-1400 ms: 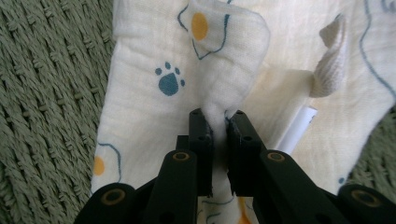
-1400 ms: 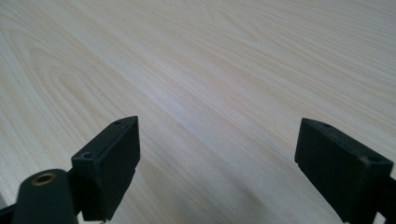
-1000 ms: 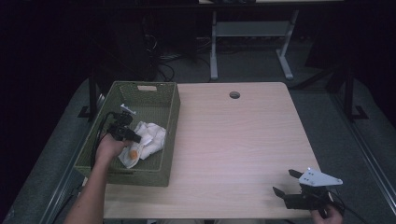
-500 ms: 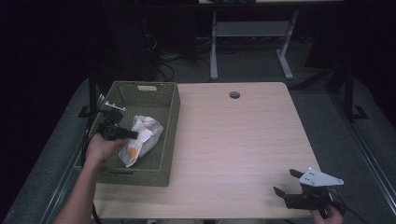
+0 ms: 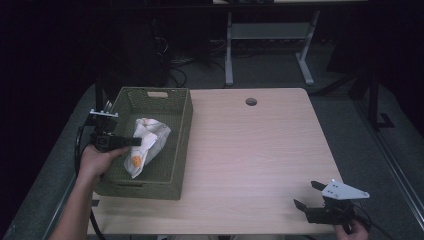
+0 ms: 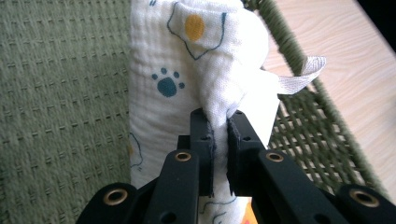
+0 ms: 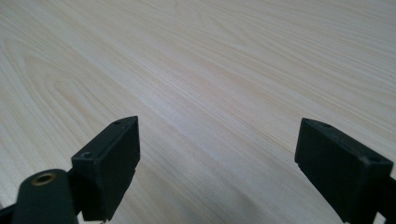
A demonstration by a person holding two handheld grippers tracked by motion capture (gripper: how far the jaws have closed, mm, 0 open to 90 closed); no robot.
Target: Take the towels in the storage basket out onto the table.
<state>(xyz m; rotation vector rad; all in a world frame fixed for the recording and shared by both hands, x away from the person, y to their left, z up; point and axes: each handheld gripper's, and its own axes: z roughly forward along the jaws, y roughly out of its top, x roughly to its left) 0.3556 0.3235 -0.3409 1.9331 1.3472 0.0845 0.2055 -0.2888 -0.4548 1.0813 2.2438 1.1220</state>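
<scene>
printed cloth [image 5: 145,145]: hangs lengthwise over green basket [image 5: 177,145], pinched by left gripper [image 5: 134,142]; right gripper [image 5: 306,196] spread.

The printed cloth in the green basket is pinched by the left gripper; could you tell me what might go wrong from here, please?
1. The left gripper holds the printed cloth by just a small fold, so it may slip free as it is lifted.
2. The cloth's trailing end hangs near the woven basket wall and could drag or snag on the rim.
3. The right gripper rests open far across the table, too distant to help quickly.
</scene>
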